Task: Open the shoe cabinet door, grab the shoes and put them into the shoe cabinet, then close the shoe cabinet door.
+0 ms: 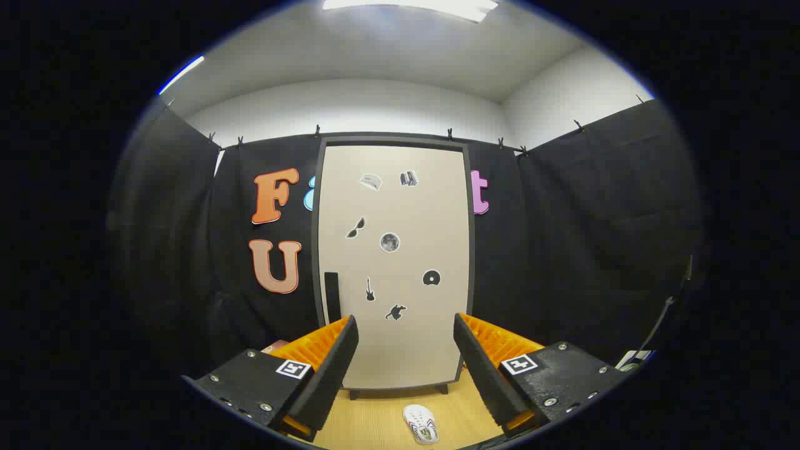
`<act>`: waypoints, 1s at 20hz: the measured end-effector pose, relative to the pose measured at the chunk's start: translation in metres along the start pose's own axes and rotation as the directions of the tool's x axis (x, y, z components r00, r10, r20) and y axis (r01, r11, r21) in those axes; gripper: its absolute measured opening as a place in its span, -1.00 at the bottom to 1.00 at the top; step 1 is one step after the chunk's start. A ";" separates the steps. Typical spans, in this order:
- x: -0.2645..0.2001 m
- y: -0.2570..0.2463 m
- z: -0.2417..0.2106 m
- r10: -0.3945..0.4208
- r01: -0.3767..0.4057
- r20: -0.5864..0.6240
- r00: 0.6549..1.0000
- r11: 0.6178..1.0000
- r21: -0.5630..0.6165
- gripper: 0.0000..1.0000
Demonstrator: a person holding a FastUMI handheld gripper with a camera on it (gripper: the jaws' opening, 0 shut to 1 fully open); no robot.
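gripper (pixel 406 350) spread wide, fingers grasping nothing, aimed at the cabinet (pixel 394 262) dead ahead at twelve o'clock. its door (pixel 400 350) is closed, so whatever is inside stays hidden. dark handle (pixel 332 295) sits on the door's left edge, around ten o'clock of the fingers. one white shoe (pixel 420 424) lies on the floor (pixel 375 425) at six o'clock, between the fingers, long axis running toward the cabinet, slightly tilted; which end is the toe is hard to tell.

Black cloth walls (pixel 562 237), wooden floor (pixel 375 425), white ceiling light (pixel 406 6).
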State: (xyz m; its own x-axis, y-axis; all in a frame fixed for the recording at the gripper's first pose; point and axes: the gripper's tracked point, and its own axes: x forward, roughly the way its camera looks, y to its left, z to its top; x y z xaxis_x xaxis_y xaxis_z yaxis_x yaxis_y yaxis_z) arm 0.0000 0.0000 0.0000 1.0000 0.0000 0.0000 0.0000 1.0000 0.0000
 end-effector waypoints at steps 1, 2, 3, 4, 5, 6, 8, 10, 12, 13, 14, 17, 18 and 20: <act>0.001 -0.001 -0.003 -0.003 0.003 -0.007 1.000 1.000 0.002 0.90; 0.000 -0.001 -0.005 -0.005 0.005 -0.014 1.000 1.000 0.003 0.90; -0.001 -0.001 -0.007 -0.006 0.006 -0.019 1.000 1.000 0.004 0.90; -0.001 -0.001 -0.007 -0.006 0.006 -0.021 1.000 1.000 0.005 0.91; 0.000 -0.001 -0.008 -0.006 0.006 -0.024 1.000 1.000 0.004 0.91; 0.001 -0.001 -0.010 -0.007 0.007 -0.027 1.000 1.000 0.003 0.91; 0.002 0.000 -0.013 -0.008 0.008 -0.033 0.999 1.000 0.000 0.91; 0.002 0.001 -0.013 -0.003 0.003 -0.035 0.999 1.000 -0.001 0.91; 0.003 0.005 -0.012 0.005 -0.005 -0.034 0.999 1.000 -0.001 0.90; 0.004 0.007 -0.013 0.010 -0.010 -0.035 0.999 1.000 -0.002 0.91; 0.005 0.009 -0.014 0.015 -0.015 -0.038 0.999 1.000 -0.003 0.91; 0.006 0.011 -0.016 0.026 -0.026 -0.046 0.999 1.000 -0.008 0.91; 0.006 0.011 -0.017 0.028 -0.029 -0.047 0.998 1.000 -0.008 0.91; 0.007 0.012 -0.018 0.033 -0.033 -0.048 0.998 0.999 -0.005 0.91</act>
State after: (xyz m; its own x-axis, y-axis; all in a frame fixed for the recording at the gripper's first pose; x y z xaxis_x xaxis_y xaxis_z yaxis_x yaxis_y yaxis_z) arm 0.0073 0.0120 -0.0177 0.9983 0.0327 -0.0477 -0.0330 0.9994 -0.0045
